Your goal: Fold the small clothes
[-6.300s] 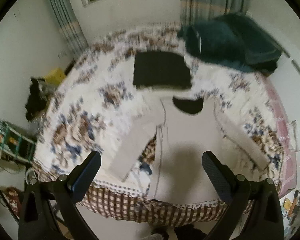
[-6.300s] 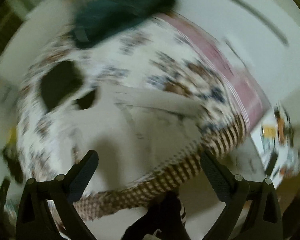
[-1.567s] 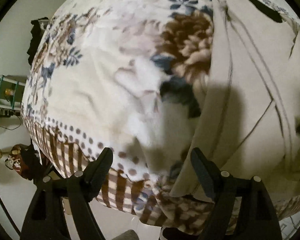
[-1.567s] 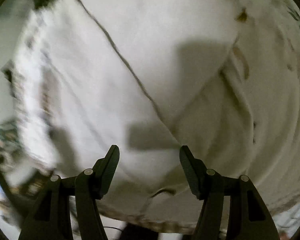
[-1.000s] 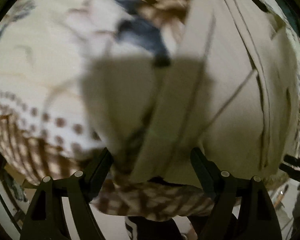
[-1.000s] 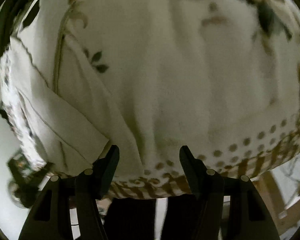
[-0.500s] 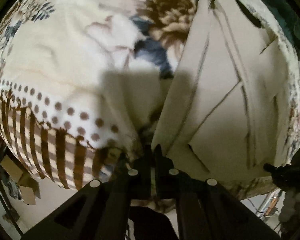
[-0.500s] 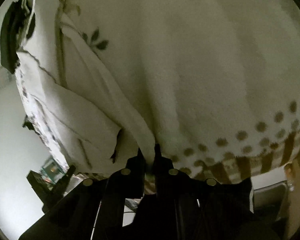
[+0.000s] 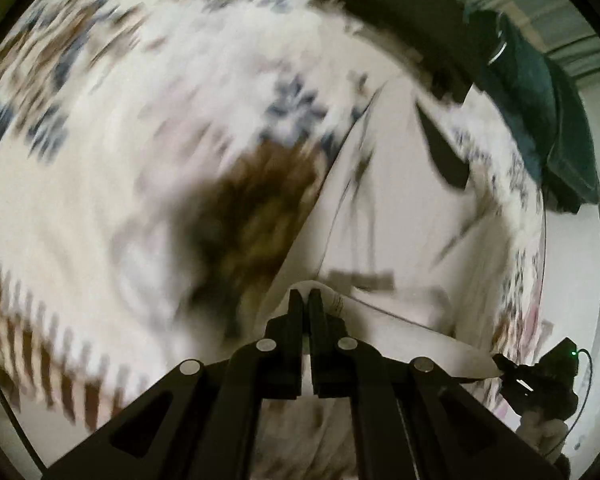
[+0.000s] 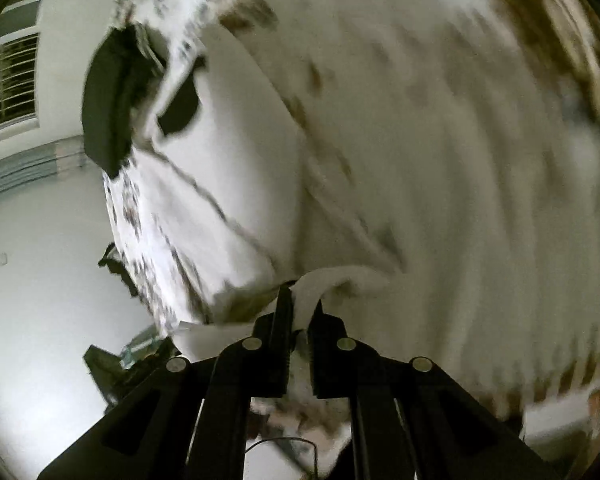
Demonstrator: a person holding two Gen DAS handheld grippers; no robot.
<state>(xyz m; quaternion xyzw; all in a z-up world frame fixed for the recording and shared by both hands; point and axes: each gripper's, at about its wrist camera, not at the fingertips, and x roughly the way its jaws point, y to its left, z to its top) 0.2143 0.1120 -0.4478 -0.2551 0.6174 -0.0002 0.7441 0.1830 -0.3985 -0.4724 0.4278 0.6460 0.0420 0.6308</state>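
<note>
- Both grippers, wide apart above the bed 6.3 s ago, are now clamped on the hem of the cream shirt (image 9: 380, 184); the hem has lifted off the bedspread since half a second ago.
- Left gripper (image 9: 305, 300): fingers (image 9: 295, 320) closed down to a thin gap, a fold of cream cloth pinched between them.
- Right gripper (image 10: 298, 300): fingers (image 10: 283, 312) likewise nearly together, cloth bunched between them and curling over the tips.
- Hem hangs taut between the two grippers; the right gripper shows at the lower right edge of the left wrist view.
- Rest of the shirt lies on the floral bedspread (image 9: 100, 200), its dark neck opening (image 10: 178, 114) at the far end from the grippers.
- Black folded garment (image 9: 400, 12) lies beyond the shirt's neck; teal blanket (image 9: 540, 100) beside it, farther off.
- Both views motion-blurred.
</note>
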